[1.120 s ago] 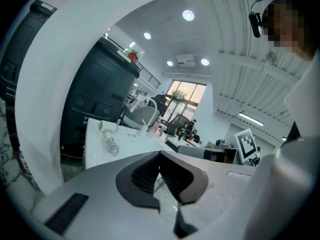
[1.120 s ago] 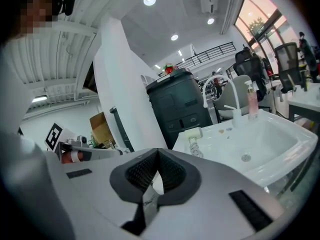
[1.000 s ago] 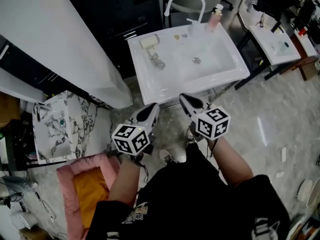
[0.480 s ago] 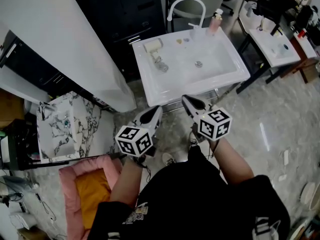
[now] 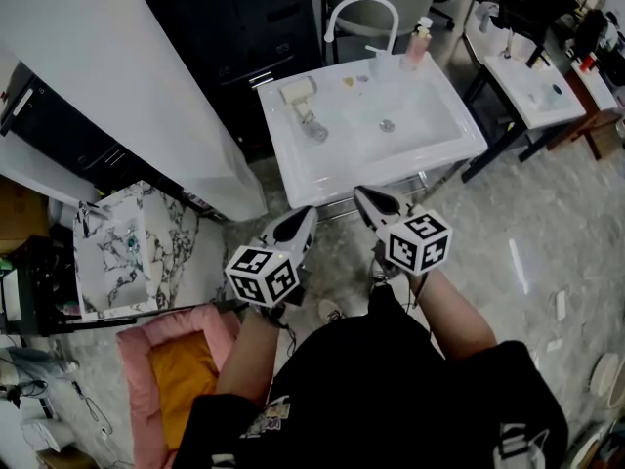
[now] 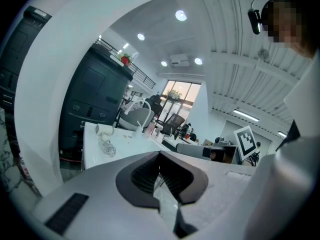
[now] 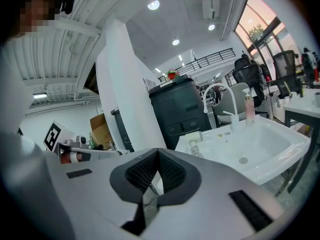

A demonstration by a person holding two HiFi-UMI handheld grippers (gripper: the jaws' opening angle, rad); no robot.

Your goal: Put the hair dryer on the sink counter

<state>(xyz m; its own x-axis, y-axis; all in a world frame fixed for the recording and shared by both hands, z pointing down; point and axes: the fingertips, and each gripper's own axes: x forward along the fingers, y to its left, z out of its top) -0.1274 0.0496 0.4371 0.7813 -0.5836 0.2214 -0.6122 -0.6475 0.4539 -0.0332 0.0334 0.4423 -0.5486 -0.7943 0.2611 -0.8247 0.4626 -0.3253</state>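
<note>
The white hair dryer (image 5: 298, 90) lies on the left rim of the white sink counter (image 5: 322, 174), with its coiled cord (image 5: 313, 129) beside it. In the gripper views the hair dryer (image 6: 104, 130) (image 7: 195, 136) rests there untouched. Both grippers hang in front of the counter, short of its front edge. My left gripper (image 5: 300, 215) (image 6: 160, 155) is shut with nothing in it. My right gripper (image 5: 364, 196) (image 7: 157, 152) is shut and empty too. Neither touches the dryer.
A curved white faucet (image 5: 362, 10) and a pink soap bottle (image 5: 420, 37) stand at the back of the basin. A black cabinet (image 5: 244, 18) and a white pillar (image 5: 117, 76) flank the left. A marble side table (image 5: 117, 252) and a pink pet bed (image 5: 171, 360) sit lower left.
The head view has shifted a little, so the sink sits slightly to the right in the picture. Both grippers stay shut and hardly move.
</note>
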